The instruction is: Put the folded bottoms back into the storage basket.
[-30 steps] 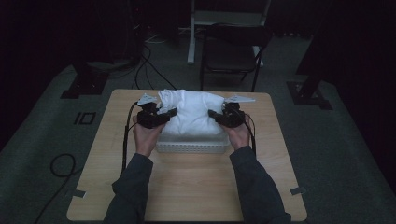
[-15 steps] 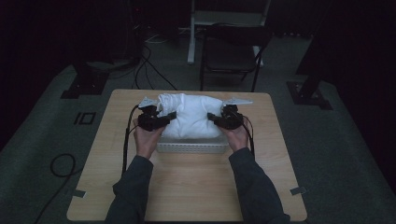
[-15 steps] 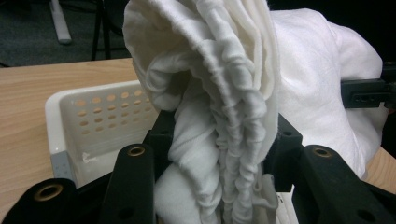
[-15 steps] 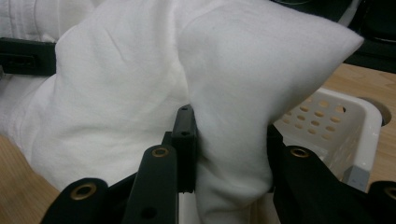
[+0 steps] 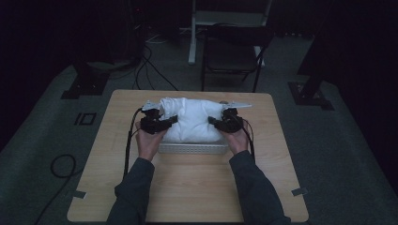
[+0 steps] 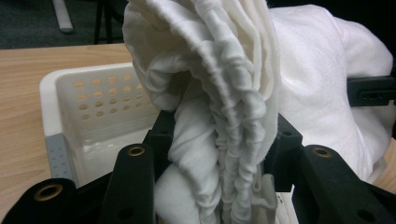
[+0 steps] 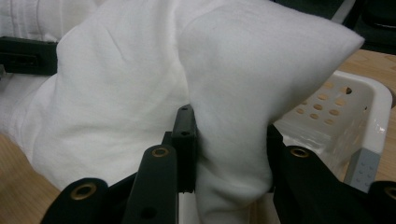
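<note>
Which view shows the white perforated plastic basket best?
Left gripper view: the white perforated plastic basket shows its hole-pattern wall, rim and grey corner. Right gripper view catches one corner. High view shows just its front wall under the white cloth bundle.

Your white cloth [image 5: 192, 119] is plain and unpatterned. Your basket [image 6: 100, 105] is white, dotted with round holes, grey at its corner. Your grippers' jaws are black; your tabletop [image 5: 187, 183] is light wood.

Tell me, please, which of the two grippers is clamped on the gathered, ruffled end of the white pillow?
The left gripper: its end of the white pillow is bunched into ruffles, while the right gripper pinches a smooth corner.
</note>
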`<action>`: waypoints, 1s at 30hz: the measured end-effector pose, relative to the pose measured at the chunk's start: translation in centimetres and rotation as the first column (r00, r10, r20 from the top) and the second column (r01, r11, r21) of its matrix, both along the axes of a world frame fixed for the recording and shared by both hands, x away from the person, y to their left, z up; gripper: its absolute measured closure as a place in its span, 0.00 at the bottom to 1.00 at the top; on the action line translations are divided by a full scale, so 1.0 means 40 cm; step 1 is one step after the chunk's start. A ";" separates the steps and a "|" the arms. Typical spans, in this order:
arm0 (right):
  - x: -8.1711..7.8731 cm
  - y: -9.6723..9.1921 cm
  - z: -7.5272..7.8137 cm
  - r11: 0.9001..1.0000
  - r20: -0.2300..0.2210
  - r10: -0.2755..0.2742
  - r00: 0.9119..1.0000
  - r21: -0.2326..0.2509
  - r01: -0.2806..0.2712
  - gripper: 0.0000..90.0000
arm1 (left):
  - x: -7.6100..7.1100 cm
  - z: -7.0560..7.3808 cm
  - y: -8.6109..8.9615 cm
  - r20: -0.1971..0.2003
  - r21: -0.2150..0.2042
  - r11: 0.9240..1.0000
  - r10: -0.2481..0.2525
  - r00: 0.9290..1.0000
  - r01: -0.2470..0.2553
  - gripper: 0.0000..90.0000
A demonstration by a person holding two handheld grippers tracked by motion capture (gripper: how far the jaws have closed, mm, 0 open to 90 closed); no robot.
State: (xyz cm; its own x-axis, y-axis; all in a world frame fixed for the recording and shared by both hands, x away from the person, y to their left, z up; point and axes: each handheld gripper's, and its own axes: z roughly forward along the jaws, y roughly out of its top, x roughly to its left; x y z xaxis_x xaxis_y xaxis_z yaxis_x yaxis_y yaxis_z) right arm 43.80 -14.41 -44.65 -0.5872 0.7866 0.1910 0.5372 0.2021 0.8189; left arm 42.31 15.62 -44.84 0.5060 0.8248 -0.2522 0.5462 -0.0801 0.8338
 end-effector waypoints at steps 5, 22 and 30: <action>0.003 0.006 -0.010 1.000 -0.008 -0.007 1.000 -0.012 0.007 0.77 | 0.009 -0.012 -0.003 -0.007 0.013 1.000 0.007 1.000 -0.007 0.62; 0.014 0.011 -0.049 0.998 -0.052 -0.033 0.998 -0.048 0.030 0.77 | 0.023 -0.057 -0.034 -0.042 0.084 0.996 0.044 0.998 -0.040 0.63; 0.015 0.012 -0.062 0.997 -0.064 -0.044 0.997 -0.068 0.040 0.77 | 0.023 -0.072 -0.044 -0.063 0.091 0.994 0.059 0.996 -0.053 0.63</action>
State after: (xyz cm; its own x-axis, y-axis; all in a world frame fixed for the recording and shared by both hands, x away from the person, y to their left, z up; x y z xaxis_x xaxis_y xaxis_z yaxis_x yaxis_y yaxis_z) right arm 44.40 -13.93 -47.13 -0.5415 0.8224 0.1746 0.5982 0.2310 0.7673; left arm 43.23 13.84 -47.72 0.4430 0.8723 -0.2070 0.6050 -0.1205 0.7871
